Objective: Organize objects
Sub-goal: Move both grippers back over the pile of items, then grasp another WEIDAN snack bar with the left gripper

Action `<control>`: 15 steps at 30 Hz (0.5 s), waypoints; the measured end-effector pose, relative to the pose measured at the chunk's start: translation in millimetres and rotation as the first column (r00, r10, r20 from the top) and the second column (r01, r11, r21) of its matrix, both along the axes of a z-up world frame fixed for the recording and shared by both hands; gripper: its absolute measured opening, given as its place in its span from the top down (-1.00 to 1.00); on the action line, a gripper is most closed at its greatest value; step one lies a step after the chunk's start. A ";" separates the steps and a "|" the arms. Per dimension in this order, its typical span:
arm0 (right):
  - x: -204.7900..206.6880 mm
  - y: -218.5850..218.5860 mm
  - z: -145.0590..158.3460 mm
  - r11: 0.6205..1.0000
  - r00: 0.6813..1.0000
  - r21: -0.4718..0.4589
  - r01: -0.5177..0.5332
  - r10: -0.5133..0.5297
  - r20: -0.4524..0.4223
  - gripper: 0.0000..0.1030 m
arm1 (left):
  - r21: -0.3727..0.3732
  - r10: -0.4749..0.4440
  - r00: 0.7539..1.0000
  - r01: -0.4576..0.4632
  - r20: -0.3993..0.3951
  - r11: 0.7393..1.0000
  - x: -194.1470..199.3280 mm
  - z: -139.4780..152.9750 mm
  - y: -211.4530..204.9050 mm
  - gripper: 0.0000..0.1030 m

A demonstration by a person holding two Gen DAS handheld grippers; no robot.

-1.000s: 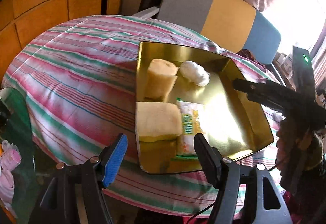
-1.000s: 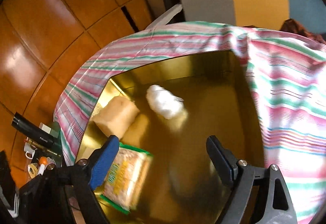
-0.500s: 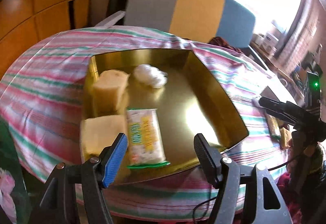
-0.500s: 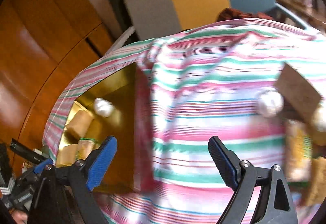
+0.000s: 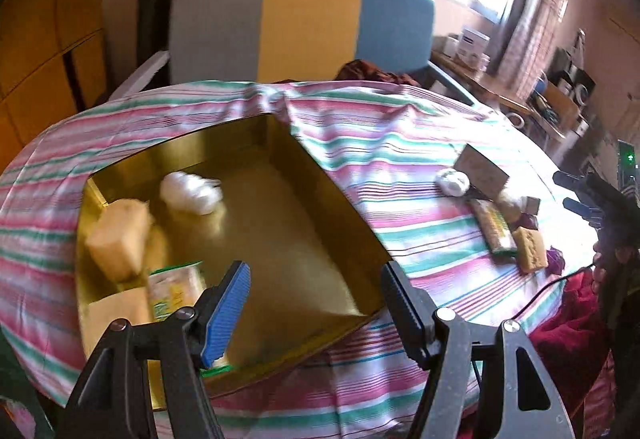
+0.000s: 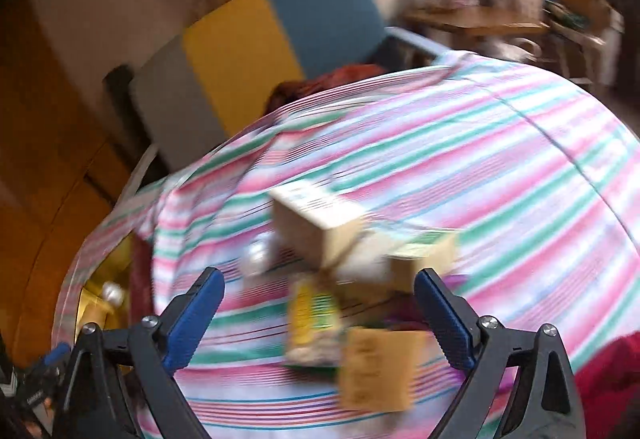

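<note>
Left tongs (image 5: 314,303) gaped empty above the near edge of the gold tray (image 5: 340,207). Inside lay a packet (image 5: 172,291), a yellow sponge (image 5: 116,239), and farther back a white wad (image 5: 192,193). Right tongs (image 6: 320,315) stood wide, jaws just opening, nothing between the pads, over a blurred pile on the striped bench (image 6: 500,175): a tan card (image 6: 378,369), a snack packet (image 6: 312,323), then a box (image 6: 316,227). Chair (image 5: 304,19) stood beyond the bench.
</note>
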State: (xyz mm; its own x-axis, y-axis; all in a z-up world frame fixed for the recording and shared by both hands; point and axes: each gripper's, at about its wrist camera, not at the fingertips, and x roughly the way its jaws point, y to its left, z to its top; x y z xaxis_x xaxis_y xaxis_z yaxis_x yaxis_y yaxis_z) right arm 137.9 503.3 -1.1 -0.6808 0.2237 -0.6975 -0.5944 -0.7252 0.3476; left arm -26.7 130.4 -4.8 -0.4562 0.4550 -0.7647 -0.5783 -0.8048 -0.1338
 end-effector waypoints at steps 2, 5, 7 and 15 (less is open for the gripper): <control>12.3 12.2 -2.8 0.999 0.999 -0.008 0.048 -0.048 -0.003 -0.88 | -0.006 -0.021 1.000 0.021 0.001 1.000 3.4 -0.1 10.2 -0.34; 33.2 29.0 -10.8 0.988 0.990 -0.082 0.127 -0.132 -0.055 -0.88 | -0.016 -0.050 0.999 0.050 0.001 0.999 6.8 -0.1 24.6 -0.34; 42.6 37.2 -10.9 0.977 0.976 -0.125 0.171 -0.185 -0.111 -0.88 | -0.018 -0.073 0.997 0.073 0.004 0.997 8.9 -0.1 35.3 -0.34; 56.5 44.8 -8.0 0.959 0.947 -0.175 0.225 -0.257 -0.192 -0.96 | -0.040 -0.196 0.980 0.197 0.030 0.980 15.9 -8.0 98.5 -0.34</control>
